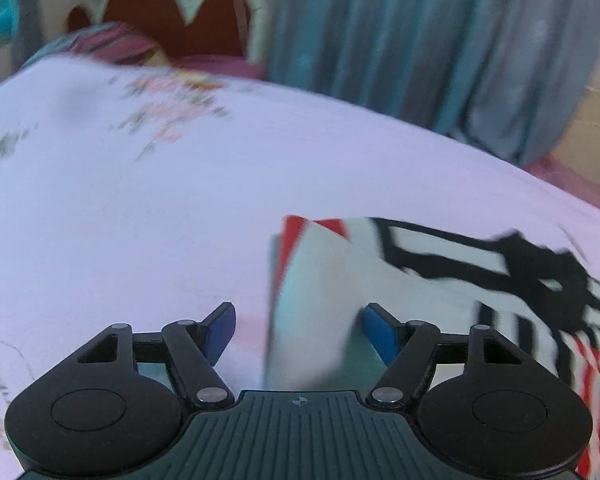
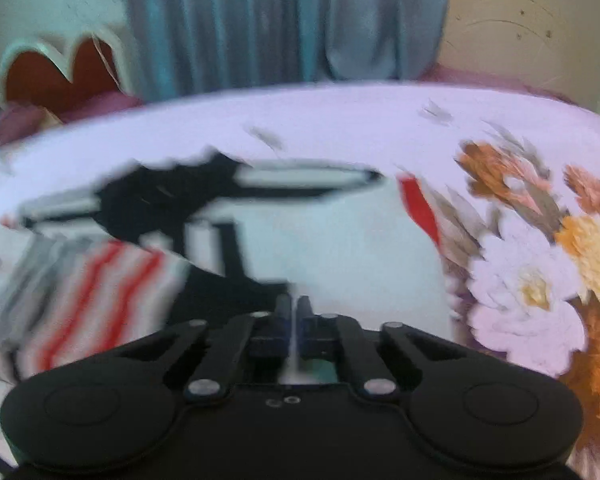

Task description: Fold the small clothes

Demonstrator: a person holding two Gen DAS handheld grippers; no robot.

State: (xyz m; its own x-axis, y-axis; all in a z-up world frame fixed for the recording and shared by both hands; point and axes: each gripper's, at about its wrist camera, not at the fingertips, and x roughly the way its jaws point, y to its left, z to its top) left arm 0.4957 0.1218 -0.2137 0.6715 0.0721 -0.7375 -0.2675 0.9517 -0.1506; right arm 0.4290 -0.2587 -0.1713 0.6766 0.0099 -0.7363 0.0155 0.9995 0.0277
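A small white garment with black lines, a black patch and red trim lies on the pale floral bedsheet. A red-and-white striped part shows at its lower right. My left gripper is open, its blue pads either side of the garment's white corner, which lies between the jaws. In the right wrist view the same garment spreads ahead. My right gripper is shut on a white fold of the garment at its near edge. Both views are motion-blurred.
The bed fills both views. A grey-blue curtain hangs behind it, with a scalloped headboard and a pink pillow at the far left. Large orange and white flowers are printed on the sheet at right.
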